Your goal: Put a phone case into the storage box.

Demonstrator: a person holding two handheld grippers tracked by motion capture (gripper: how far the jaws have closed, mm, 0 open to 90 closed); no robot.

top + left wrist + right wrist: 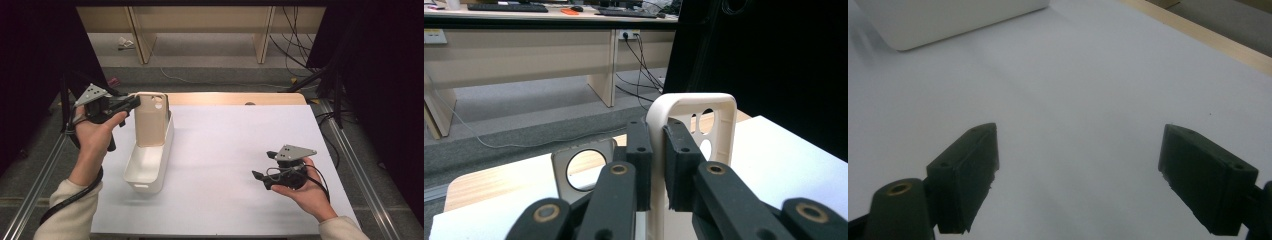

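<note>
left hand-held gripper (134, 101) clamped on phone case (151, 119), upright in white bin (150, 167) (nearly in) | right hand-held gripper (263, 165) apart, idle

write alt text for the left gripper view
The left gripper has its two black jaws clamped on the rim of an upright beige plastic phone case with round camera holes. Behind it are grey floor and a pale wooden desk.
</note>
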